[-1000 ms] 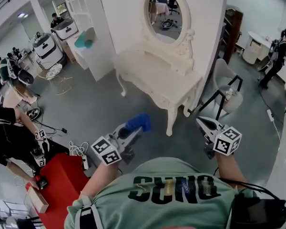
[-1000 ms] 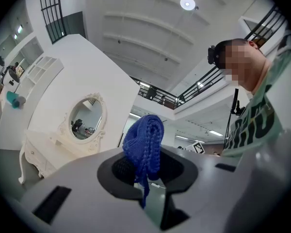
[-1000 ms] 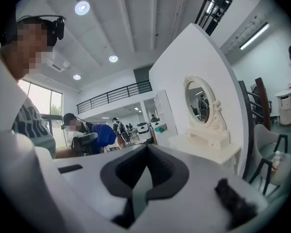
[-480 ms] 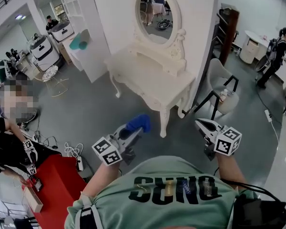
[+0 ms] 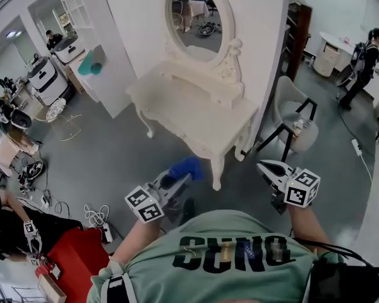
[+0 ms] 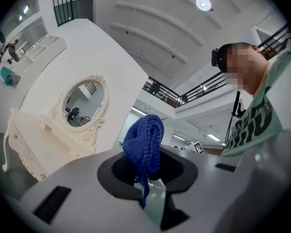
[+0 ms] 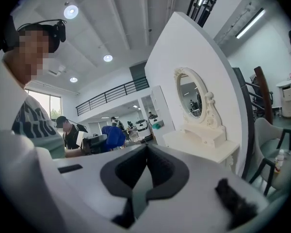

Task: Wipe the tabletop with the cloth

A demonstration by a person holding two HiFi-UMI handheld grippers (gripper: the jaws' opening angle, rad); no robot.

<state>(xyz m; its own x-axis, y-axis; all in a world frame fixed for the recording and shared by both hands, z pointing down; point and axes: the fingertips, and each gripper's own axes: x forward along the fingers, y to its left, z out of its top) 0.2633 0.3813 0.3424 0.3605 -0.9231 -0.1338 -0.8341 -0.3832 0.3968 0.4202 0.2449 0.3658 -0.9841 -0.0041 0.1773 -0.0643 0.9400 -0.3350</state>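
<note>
Head view, lower centre: the left hand-held gripper [image 5: 170, 183] is clenched on the blue cloth [image 5: 185, 167], seemingly ready for wiping. The right hand-held gripper [image 5: 268, 169] is clenched empty. The white counter [image 5: 189, 109] lies mid-frame, apart.

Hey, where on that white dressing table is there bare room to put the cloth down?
The whole front of the tabletop looks bare, from its front edge back to the raised shelf under the mirror. It is tightest at the right end, beside the chair.
</note>
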